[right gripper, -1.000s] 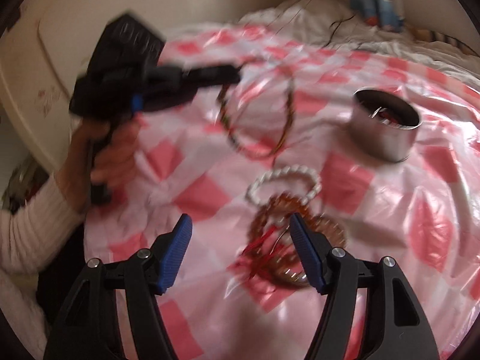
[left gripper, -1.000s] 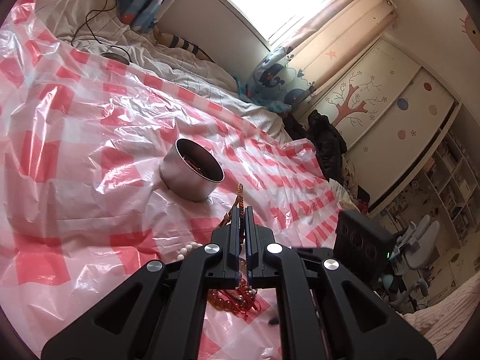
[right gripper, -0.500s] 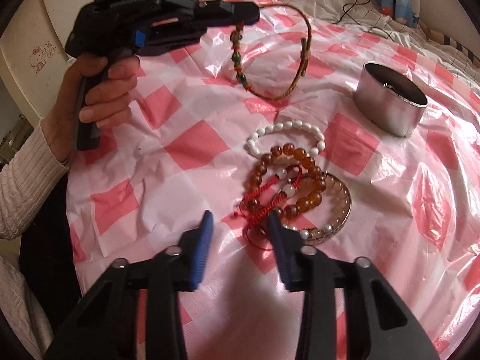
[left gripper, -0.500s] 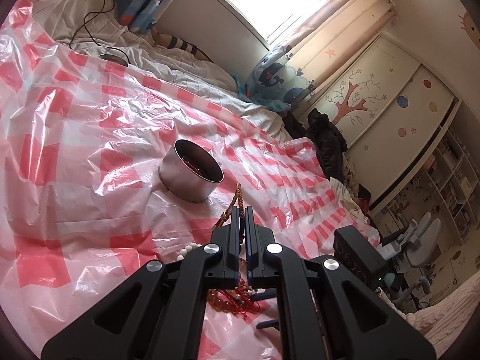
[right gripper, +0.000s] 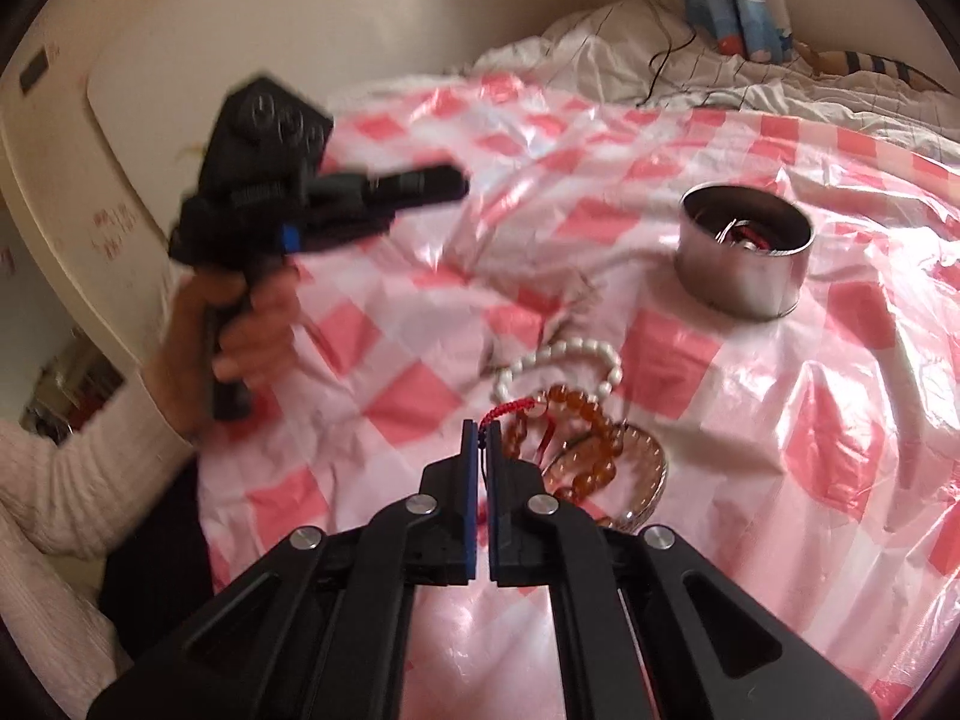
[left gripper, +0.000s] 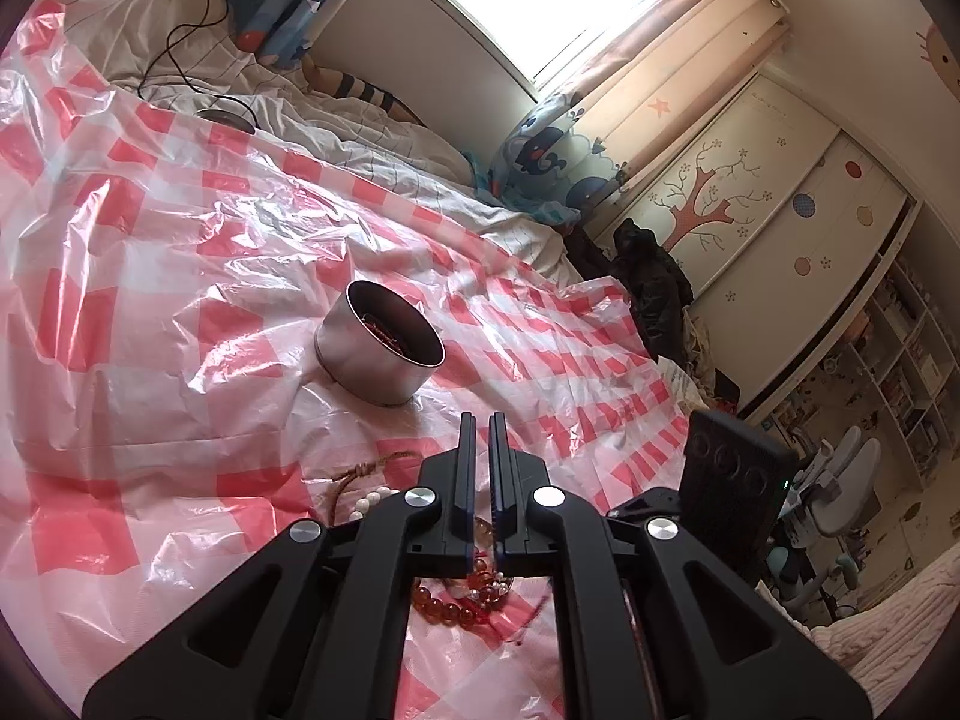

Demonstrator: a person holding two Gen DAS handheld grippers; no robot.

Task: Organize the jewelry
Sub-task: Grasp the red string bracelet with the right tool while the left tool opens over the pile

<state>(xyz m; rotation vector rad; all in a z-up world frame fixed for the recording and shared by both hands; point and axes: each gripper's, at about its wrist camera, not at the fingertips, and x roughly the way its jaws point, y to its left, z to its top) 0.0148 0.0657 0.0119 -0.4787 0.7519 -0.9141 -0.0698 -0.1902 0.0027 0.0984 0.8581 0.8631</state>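
A round metal tin (left gripper: 378, 354) with jewelry inside stands on the red-checked plastic sheet (left gripper: 150, 300); it also shows in the right wrist view (right gripper: 744, 258). A pile of bracelets lies near me: a white bead bracelet (right gripper: 558, 360), amber bead bracelets (right gripper: 582, 438) and a red cord (right gripper: 510, 411). A brown cord bracelet (left gripper: 360, 471) lies on the sheet beside the white beads. My left gripper (left gripper: 480, 420) is shut and empty above the pile. My right gripper (right gripper: 480, 429) is shut on the red cord at the pile's near edge.
Rumpled white bedding (left gripper: 360, 138) and a black cable (left gripper: 198, 36) lie beyond the sheet. A window with pink curtains (left gripper: 660, 42) and a wardrobe (left gripper: 780, 198) stand at the back. The left gripper held by a hand (right gripper: 288, 222) hovers left of the pile.
The left gripper let the brown cord bracelet drop onto the sheet and now hangs empty. The right gripper closed from wide open and moved in onto the red cord.
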